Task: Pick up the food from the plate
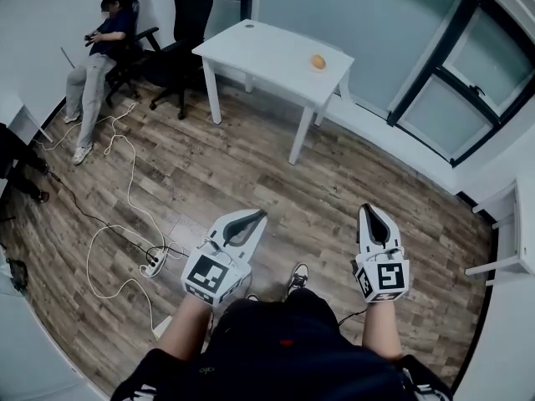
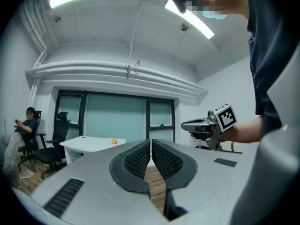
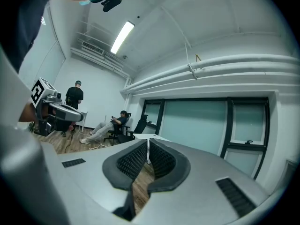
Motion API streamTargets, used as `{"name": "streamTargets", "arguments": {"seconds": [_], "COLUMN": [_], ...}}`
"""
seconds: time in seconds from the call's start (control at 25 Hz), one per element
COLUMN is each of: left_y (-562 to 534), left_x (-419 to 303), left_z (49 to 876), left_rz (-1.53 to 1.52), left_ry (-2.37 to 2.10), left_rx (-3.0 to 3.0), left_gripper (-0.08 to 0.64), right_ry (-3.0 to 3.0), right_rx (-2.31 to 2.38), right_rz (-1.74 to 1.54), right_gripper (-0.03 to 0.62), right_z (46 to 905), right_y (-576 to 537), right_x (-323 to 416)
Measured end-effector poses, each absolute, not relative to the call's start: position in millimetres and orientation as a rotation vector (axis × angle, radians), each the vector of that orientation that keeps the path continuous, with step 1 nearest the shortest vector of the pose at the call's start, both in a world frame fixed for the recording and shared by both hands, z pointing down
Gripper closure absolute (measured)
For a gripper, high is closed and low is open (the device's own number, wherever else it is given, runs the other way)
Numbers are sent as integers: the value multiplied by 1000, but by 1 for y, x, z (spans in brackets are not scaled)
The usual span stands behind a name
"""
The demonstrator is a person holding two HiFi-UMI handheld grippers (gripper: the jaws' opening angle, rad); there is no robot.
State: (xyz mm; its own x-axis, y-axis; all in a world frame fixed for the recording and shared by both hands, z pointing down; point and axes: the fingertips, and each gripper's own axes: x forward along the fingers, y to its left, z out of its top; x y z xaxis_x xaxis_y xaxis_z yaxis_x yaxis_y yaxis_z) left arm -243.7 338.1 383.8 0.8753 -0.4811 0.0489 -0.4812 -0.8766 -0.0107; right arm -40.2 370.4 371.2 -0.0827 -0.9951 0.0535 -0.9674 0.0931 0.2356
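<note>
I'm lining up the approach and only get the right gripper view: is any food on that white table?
Observer: Yes. The head view shows an orange food item on the white table, near its right end.
Operator: Is the left gripper holding anything?
Observer: No. The left gripper is shut, with nothing between its jaws.
Operator: Anything lying on the floor?
Observer: A power strip lies on the wood floor, left of that gripper.
</note>
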Motion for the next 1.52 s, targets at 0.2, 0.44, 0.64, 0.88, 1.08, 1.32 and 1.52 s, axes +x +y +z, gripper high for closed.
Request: {"name": "streamTargets", "arguments": {"seconds": [0.2, 0.44, 0.64, 0.88, 1.08, 1.32, 1.52], "left_y": [292, 232, 181, 127, 89, 47, -7], "left_x": [-229, -176, -121, -50, -21, 2, 18], "left_z": [386, 379, 368, 371, 374, 382, 387], "left_rz": [91, 110, 109, 130, 133, 154, 125], "left_ry": [-841, -912, -960, -1035, -1083, -1059, -966], "left_rx": [3030, 3018, 3010, 2970, 2919, 2912, 2959], "left_gripper": [531, 531, 531, 531, 529, 531, 531], "right_ry": [-2207, -2267, -2310, -2338, -2323, -2322, -2268], "right_rx": [1937, 1901, 1853, 1849, 1878, 1868, 1916], "right_rz": [-230, -216, -191, -144, -60, -38, -33], "right_gripper": [560, 560, 560, 560, 560, 560, 560], "right_z": [375, 375, 375, 389, 405, 416, 421], "right_y": [315, 248, 194, 147, 112, 73, 25], "right_x": [-27, 24, 77, 156, 201, 221, 235]}}
